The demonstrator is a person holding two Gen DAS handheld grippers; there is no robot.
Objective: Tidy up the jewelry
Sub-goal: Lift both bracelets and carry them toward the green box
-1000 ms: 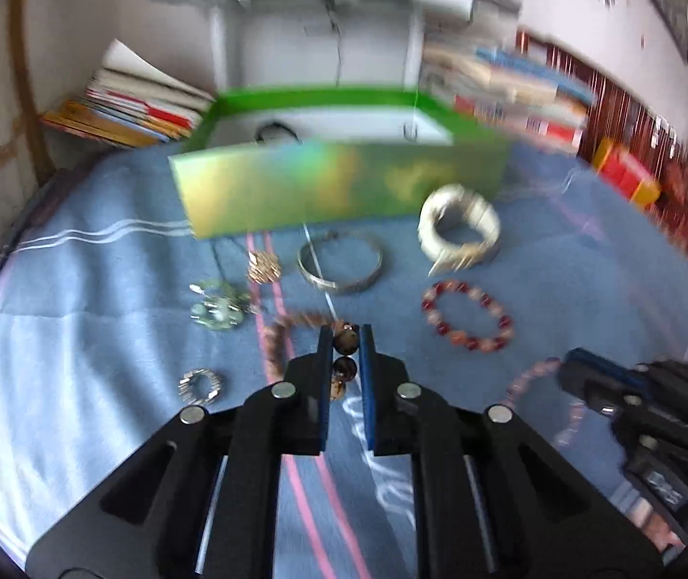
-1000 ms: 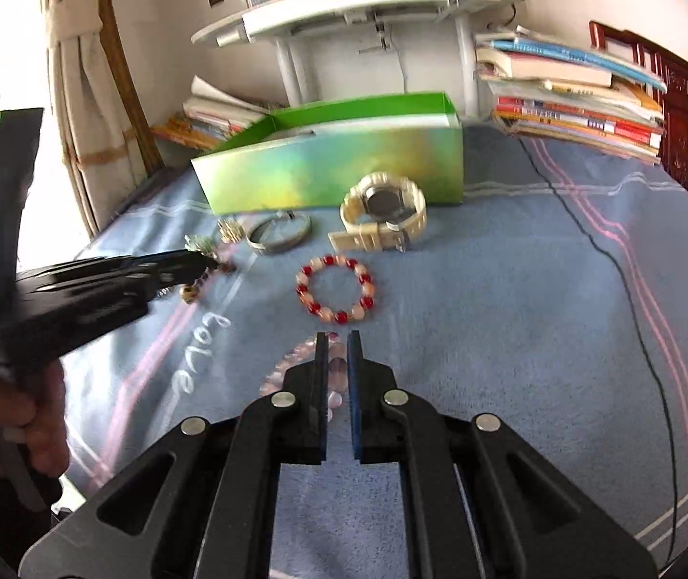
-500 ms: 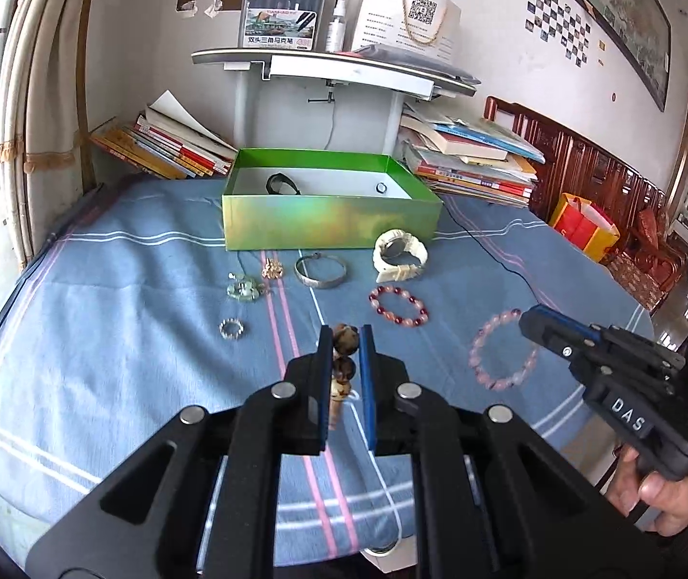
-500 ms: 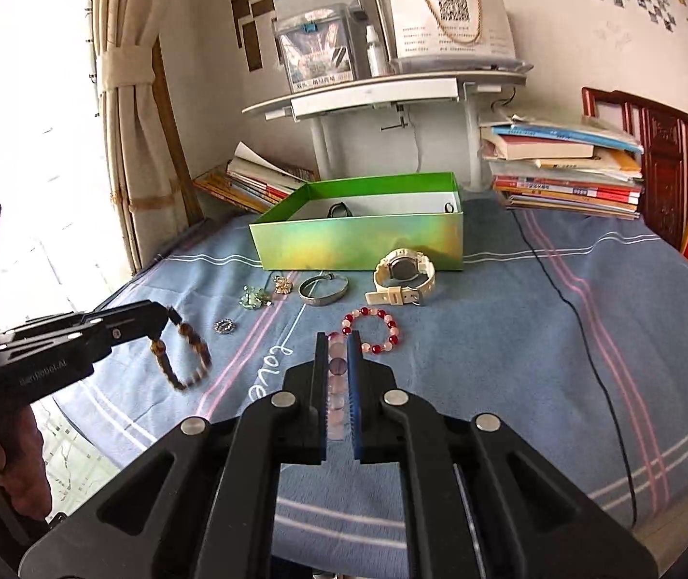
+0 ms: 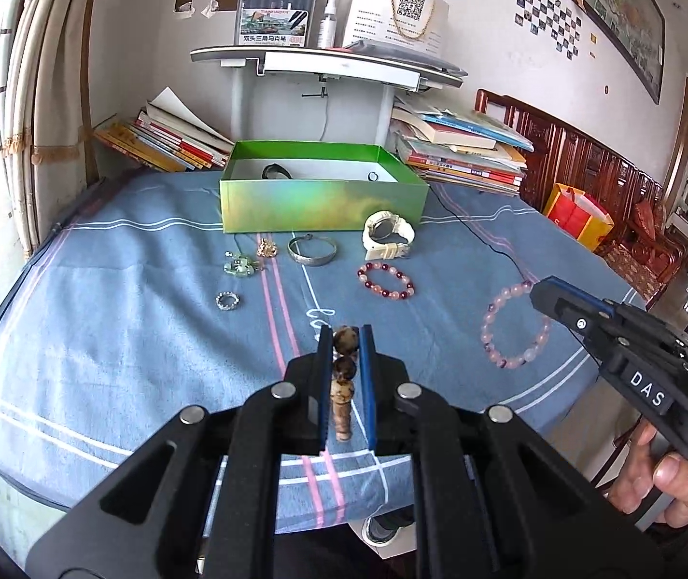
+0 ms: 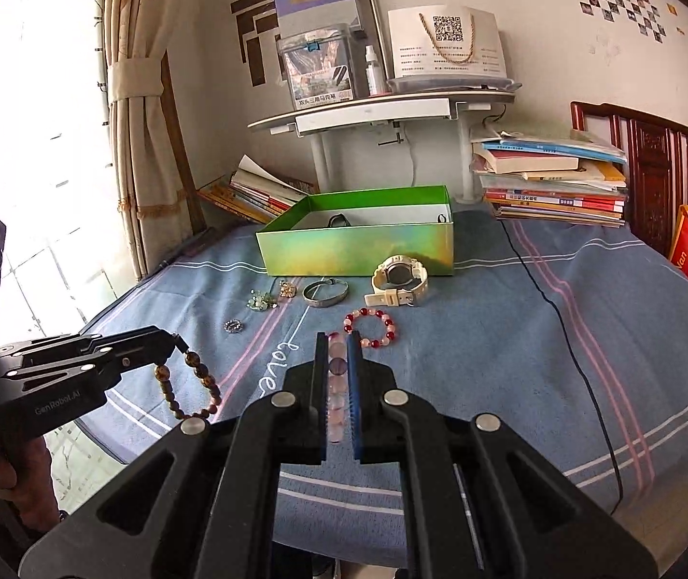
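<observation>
Blue striped cloth (image 5: 102, 337) bears green box (image 5: 324, 207), book stacks (image 6: 556, 183) behind.

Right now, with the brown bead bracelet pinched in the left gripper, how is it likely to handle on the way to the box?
The brown bead bracelet hangs as a loose loop below the left gripper, so it is probably floppy and may swing. The beads look round and glossy, so they could slip from a pinch. Set down in the green box, it would likely slump rather than roll.
</observation>
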